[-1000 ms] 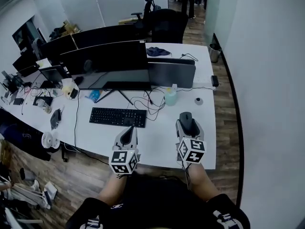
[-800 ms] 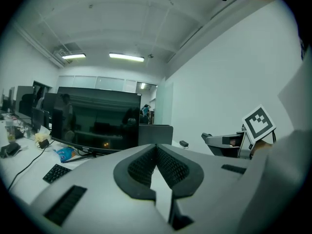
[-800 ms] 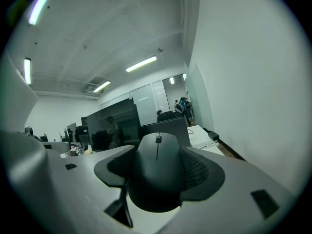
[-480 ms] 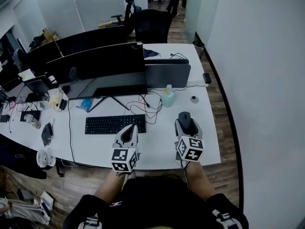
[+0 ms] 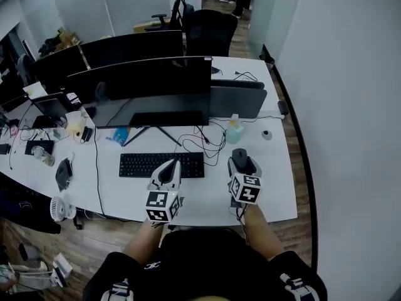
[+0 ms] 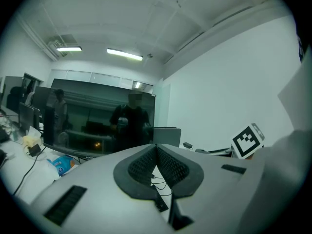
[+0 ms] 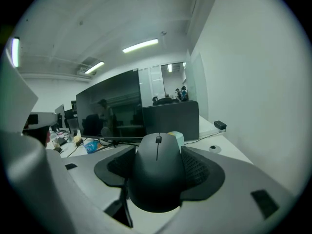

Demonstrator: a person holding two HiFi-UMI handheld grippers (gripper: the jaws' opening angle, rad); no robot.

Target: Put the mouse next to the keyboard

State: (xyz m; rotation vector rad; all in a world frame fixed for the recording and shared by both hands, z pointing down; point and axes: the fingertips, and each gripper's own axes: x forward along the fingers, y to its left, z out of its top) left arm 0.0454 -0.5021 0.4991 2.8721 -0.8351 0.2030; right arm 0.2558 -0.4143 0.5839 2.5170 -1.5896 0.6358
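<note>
A black mouse (image 5: 240, 161) (image 7: 157, 175) sits between the jaws of my right gripper (image 5: 241, 166) (image 7: 158, 172), which is shut on it just over the white desk (image 5: 276, 193), to the right of the keyboard. The black keyboard (image 5: 161, 165) lies in front of the big monitor (image 5: 141, 86). My left gripper (image 5: 168, 174) (image 6: 156, 165) is shut with nothing in it, its tip by the keyboard's near edge. In the left gripper view the pads (image 6: 141, 165) meet with no gap.
A pale green bottle (image 5: 234, 130) and loose black cables (image 5: 203, 140) lie behind the keyboard. A small round puck (image 5: 267, 134) sits at the right. A second screen (image 5: 238, 100) stands behind. Clutter fills the desk's left end (image 5: 44, 146). The desk's front edge is close to my body.
The head view has shifted, so the desk sits further right in the picture. My right gripper with the mouse now lies nearer the keyboard's right end. The left gripper keeps its place by the keyboard.
</note>
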